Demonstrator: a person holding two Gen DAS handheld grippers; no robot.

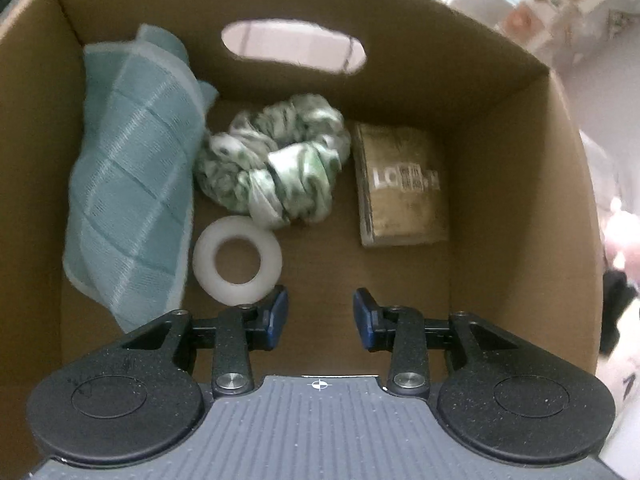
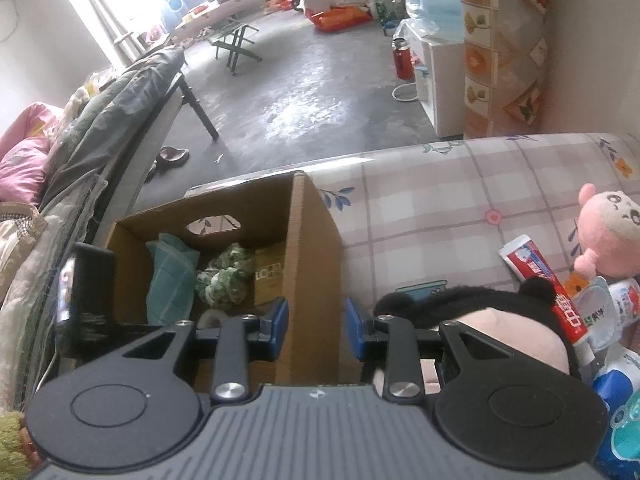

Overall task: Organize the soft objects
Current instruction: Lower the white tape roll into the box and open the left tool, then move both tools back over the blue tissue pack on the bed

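Left wrist: a cardboard box (image 1: 500,128) holds a teal cloth (image 1: 136,184), green scrunchie (image 1: 276,164), white ring (image 1: 237,266) and small carton (image 1: 400,184); the left gripper (image 1: 320,318) hangs inside, jaws apart, empty.

Right wrist: on a checked tablecloth (image 2: 440,208), the right gripper (image 2: 316,328) is partly open and empty over the box wall (image 2: 312,264), a black-haired plush (image 2: 492,332) beside it.

Box (image 1: 500,128): matt brown corrugated cardboard.
Towel (image 1: 132,184): teal cloth, woven check texture.
Scrunchie (image 1: 276,160): gathered green-and-white fabric, slight sheen.
Ring (image 1: 237,260): smooth, matt white; material unclear.
Small carton (image 1: 400,184): dull brown card, printed label.
Plush toy (image 2: 612,224): pink fuzzy fabric.
Table cover (image 2: 460,208): glossy, checked.
Floor (image 2: 320,92): grey, shiny patches.
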